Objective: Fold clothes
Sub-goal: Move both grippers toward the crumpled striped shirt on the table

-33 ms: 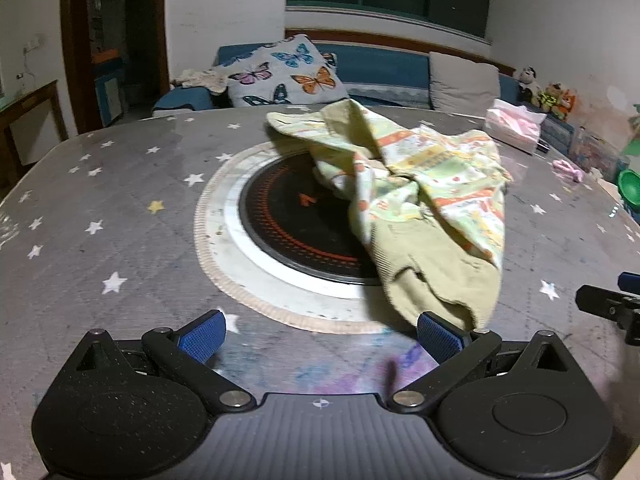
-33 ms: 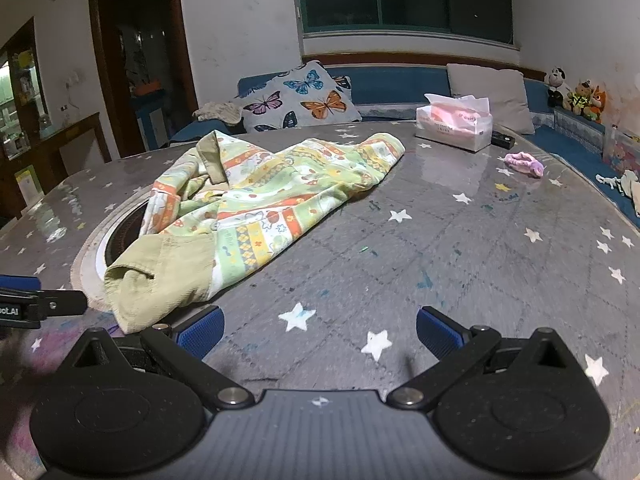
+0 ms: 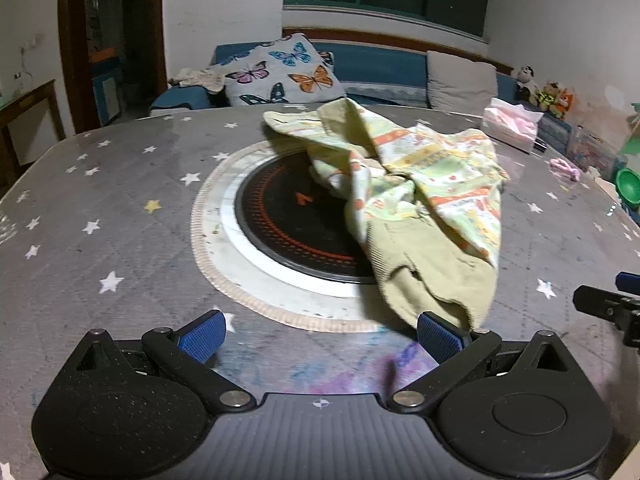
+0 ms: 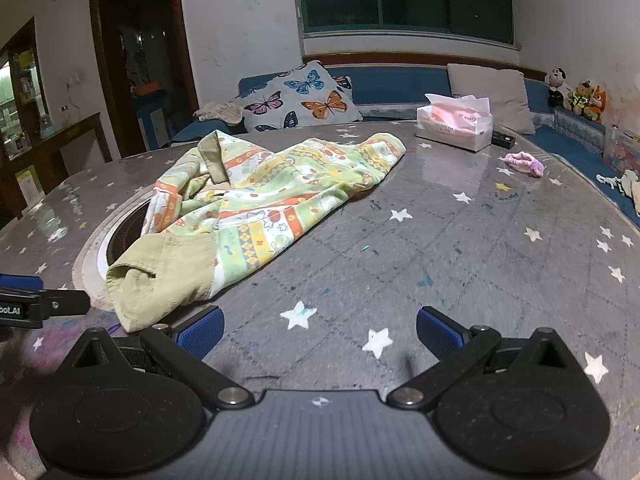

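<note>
Green-and-yellow printed cloth, the garment [image 4: 256, 208] lies crumpled and twisted on the bench [image 4: 460, 248], partly over the round black hotplate [image 3: 288, 224] and trailing away from it toward the tissue box [image 4: 454, 126]. No neat fold shows, so the folding looks unfinished. Left tool [image 3: 320, 334] and right tool [image 4: 318, 332] both sit with fingers apart, holding nothing, on the near side of the hotplate, close to the olive waistband. What kind of garment it is stays hard to tell, its underside hidden.

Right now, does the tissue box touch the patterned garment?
Apart. In the right wrist view, bare starred table shows between the tissue box and the garment.
</note>
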The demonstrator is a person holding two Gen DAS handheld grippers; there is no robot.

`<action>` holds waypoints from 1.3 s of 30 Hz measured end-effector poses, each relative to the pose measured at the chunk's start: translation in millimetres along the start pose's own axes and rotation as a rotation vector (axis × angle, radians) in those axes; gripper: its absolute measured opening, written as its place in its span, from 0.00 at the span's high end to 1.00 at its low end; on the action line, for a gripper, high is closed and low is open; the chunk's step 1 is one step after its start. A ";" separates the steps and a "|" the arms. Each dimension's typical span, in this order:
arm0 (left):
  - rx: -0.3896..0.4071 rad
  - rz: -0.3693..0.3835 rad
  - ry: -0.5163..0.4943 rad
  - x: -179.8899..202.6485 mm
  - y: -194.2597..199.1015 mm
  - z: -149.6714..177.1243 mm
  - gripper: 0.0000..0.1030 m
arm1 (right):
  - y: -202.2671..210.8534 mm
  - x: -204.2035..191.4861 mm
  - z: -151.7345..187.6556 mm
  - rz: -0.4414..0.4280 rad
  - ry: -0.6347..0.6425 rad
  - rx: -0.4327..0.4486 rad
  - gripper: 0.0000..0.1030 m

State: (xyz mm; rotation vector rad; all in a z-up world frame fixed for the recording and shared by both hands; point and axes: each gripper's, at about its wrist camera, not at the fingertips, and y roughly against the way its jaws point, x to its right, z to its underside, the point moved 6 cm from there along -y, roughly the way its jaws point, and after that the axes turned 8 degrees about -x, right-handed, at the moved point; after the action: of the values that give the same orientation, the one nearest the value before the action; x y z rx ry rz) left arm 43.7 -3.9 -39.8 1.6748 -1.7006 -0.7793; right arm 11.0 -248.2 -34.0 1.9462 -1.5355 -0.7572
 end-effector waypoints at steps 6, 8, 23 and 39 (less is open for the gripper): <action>0.000 0.024 -0.011 11.6 3.1 -0.6 0.00 | 1.7 1.1 0.7 -0.013 -0.005 0.008 0.00; 0.004 0.036 -0.018 13.8 4.2 0.3 0.00 | 2.7 -8.8 4.1 -0.016 0.000 0.008 0.00; -0.019 0.053 -0.032 15.6 -3.4 -1.8 0.00 | 2.3 -29.3 6.9 -0.051 0.067 -0.018 0.00; -0.047 0.024 -0.013 5.4 -14.4 -8.5 0.00 | -17.2 -36.3 -0.9 -0.068 0.095 -0.058 0.00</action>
State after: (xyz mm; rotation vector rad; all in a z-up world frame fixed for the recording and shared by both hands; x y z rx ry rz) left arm 59.3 -9.5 -45.4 1.6181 -1.6953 -0.8136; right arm 16.3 -209.2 -42.1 1.9714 -1.3822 -0.7186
